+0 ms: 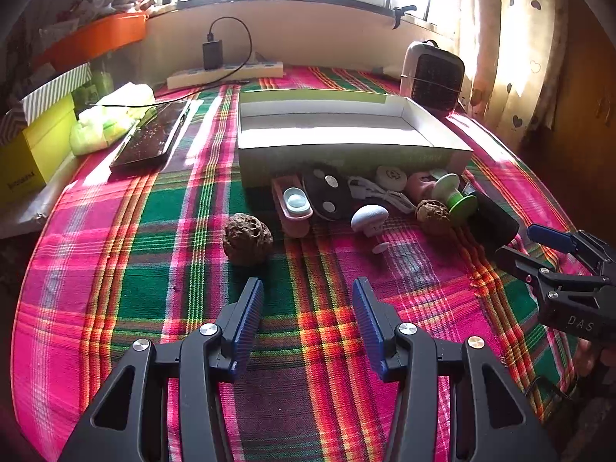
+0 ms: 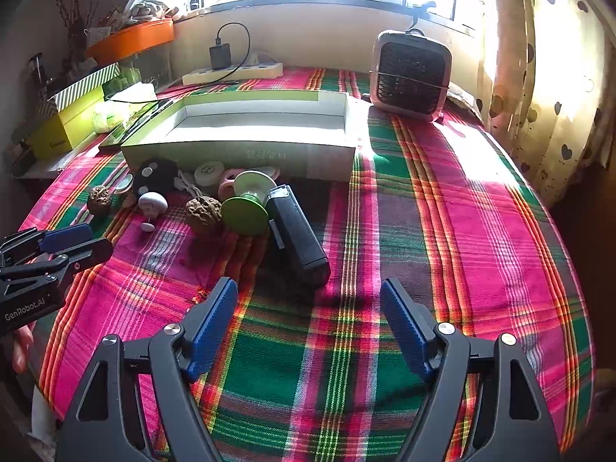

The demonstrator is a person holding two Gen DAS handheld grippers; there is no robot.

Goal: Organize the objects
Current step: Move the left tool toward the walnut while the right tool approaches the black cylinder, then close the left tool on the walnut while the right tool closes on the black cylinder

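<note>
My left gripper [image 1: 308, 321] hovers over the plaid tablecloth [image 1: 154, 269], its blue-padded fingers spread wide with nothing between them; my right gripper [image 2: 308, 327] hangs just as wide and just as empty. The open cardboard box [image 1: 346, 150] sits mid-table with nothing visible inside it, and the small things to be sorted lie in a row along its near wall.

Only the left view shows the pink case [image 1: 294, 208] plainly, along with the dark tablet [image 1: 154, 134] lying left of the box with a pale green bundle [image 1: 104, 123] beside it. A walnut [image 1: 247, 239] sits apart, nearer to me than the box. The right view shows the black cylinder speaker [image 2: 298, 231] in full, lying on its side in front of the box, touching a green spool [image 2: 246, 204]; in the left view my right gripper covers its end.

Also by the box: a second walnut [image 2: 203, 215], a white mushroom-shaped piece [image 2: 152, 204], a black pouch with pale dots [image 2: 154, 175], a round white tin [image 2: 208, 171].

"DAS" reads on the right gripper's body in the left view; "GenRobot.AI" on the left gripper's in the right view. Print on the yellow box [image 1: 34, 154] left of the cardboard box is too small to read.

Behind the box stand a small heater [image 2: 410, 75], a power strip with a charger [image 1: 225, 71] and an orange tub [image 2: 131, 40].
</note>
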